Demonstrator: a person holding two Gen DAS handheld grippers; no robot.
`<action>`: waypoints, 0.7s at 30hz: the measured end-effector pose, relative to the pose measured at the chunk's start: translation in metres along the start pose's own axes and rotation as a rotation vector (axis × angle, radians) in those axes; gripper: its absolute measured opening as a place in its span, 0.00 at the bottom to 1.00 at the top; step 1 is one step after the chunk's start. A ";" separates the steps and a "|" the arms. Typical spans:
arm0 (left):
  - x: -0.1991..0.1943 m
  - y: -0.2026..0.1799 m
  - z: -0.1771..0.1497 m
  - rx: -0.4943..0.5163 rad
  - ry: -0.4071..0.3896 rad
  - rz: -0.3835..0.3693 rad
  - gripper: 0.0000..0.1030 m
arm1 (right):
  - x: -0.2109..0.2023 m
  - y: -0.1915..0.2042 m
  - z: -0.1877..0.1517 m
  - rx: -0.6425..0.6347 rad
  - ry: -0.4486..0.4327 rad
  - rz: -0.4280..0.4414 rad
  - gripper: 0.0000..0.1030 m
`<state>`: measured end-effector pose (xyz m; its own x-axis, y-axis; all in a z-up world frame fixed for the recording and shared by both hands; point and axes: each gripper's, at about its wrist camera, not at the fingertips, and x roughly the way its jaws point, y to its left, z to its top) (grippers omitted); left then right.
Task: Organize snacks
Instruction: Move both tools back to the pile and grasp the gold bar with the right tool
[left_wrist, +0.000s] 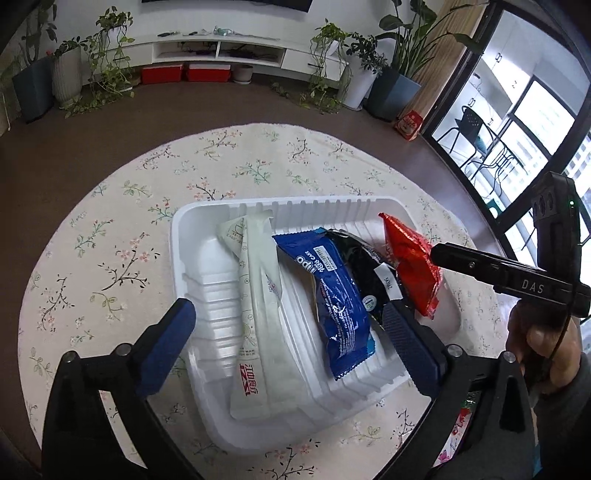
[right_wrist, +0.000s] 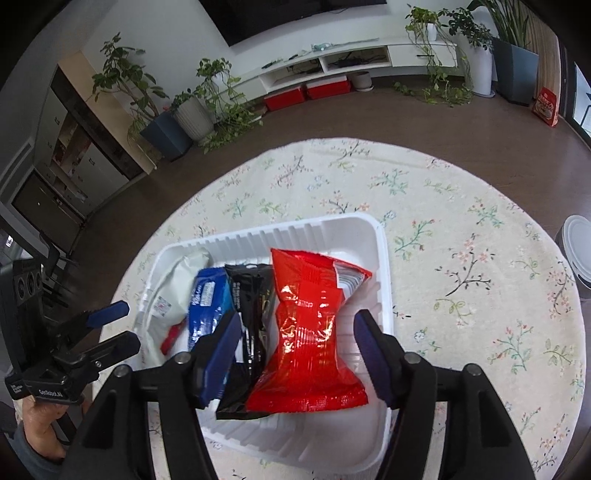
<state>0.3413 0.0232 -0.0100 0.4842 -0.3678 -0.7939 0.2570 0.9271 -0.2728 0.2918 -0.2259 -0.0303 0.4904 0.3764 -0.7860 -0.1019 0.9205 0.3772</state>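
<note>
A round table (left_wrist: 110, 229) draped in a cream cloth printed with flowering twigs is standing on a dark brown floor (left_wrist: 110, 122). A white ribbed plastic tray (left_wrist: 199, 229) is sitting directly on the cloth, near the middle. A round white-lidded container (right_wrist: 578, 251) is resting at the table's far right edge, well apart from the tray.
</note>
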 end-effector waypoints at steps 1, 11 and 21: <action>-0.009 -0.002 -0.001 0.003 -0.018 0.003 1.00 | -0.008 -0.001 0.000 0.011 -0.012 0.008 0.68; -0.105 -0.025 -0.069 0.091 -0.204 0.107 1.00 | -0.098 -0.001 -0.045 0.033 -0.133 0.081 0.76; -0.151 -0.044 -0.202 -0.092 -0.131 0.041 1.00 | -0.158 -0.006 -0.166 0.074 -0.180 0.076 0.76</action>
<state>0.0884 0.0519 0.0121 0.5992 -0.3305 -0.7292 0.1600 0.9419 -0.2954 0.0717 -0.2740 0.0105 0.6315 0.4134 -0.6560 -0.0840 0.8775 0.4721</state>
